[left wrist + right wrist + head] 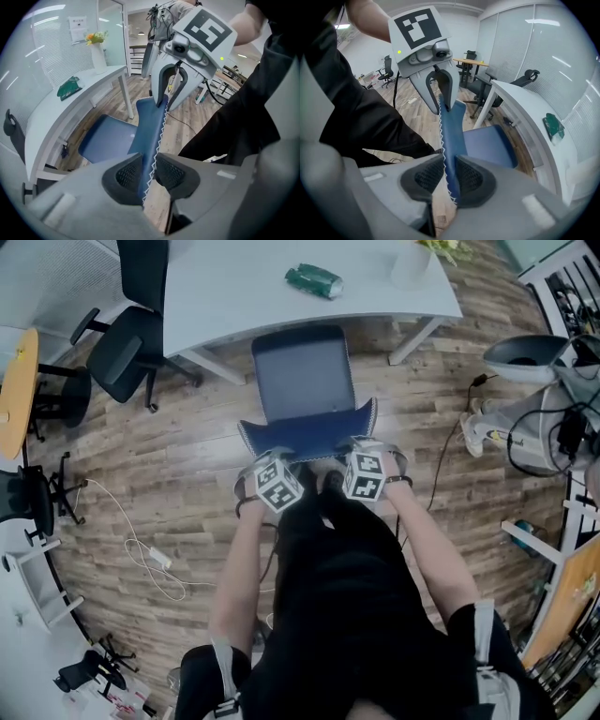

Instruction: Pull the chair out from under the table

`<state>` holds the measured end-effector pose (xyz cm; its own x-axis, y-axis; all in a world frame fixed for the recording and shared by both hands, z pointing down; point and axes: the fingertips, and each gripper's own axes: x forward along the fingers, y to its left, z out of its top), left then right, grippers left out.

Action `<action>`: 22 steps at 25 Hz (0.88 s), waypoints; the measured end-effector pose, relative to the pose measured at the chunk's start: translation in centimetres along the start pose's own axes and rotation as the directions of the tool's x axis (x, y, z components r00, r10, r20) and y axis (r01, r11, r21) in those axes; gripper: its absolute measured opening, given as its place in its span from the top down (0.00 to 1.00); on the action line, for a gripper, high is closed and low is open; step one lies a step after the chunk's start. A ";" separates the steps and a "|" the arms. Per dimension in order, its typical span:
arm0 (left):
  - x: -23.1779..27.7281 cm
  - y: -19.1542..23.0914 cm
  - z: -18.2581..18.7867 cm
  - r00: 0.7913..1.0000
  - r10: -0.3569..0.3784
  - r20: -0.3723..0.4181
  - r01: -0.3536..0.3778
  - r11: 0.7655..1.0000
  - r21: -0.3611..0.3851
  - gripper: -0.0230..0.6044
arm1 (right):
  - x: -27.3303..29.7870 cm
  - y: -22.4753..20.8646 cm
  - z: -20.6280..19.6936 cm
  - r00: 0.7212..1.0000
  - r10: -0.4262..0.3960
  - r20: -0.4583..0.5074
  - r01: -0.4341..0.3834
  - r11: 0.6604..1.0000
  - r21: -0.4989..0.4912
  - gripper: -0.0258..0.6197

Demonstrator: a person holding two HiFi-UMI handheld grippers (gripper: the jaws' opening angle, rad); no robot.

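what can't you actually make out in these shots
- Legs and base of the blue padded chair: no view shows them; in the head view its own seat covers them.
- On the white table, the green crumpled item: too small in every view to identify.
- Top of the white vase of yellow flowers: head view, cut off by the upper edge.
- Print on the white wall notice: left gripper view, too small to read.

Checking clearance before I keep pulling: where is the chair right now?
Head view, centre: the blue chair stands just in front of the white table, seat mostly out, its backrest gripped by the left claw and right claw.
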<state>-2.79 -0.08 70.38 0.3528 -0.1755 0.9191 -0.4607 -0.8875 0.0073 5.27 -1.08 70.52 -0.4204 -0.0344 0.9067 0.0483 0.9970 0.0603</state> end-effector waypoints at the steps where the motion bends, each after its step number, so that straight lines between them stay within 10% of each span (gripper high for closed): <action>1: 0.0 -0.2 -0.2 1.000 0.001 -0.003 -0.001 1.000 -0.005 0.81 | 0.0 0.3 0.1 1.000 0.005 0.003 -0.005 1.000 0.002 0.83; 22: -1.7 -3.0 -1.5 1.000 -0.021 -0.003 0.021 1.000 0.012 0.81 | -0.7 3.6 1.0 0.999 0.015 -0.030 -0.015 1.000 0.014 0.84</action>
<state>-3.20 3.55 69.35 0.3596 -0.1559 0.9200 -0.4433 -0.8961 0.0214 4.86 2.58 69.72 -0.3927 -0.0211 0.9194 0.0422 0.9983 0.0409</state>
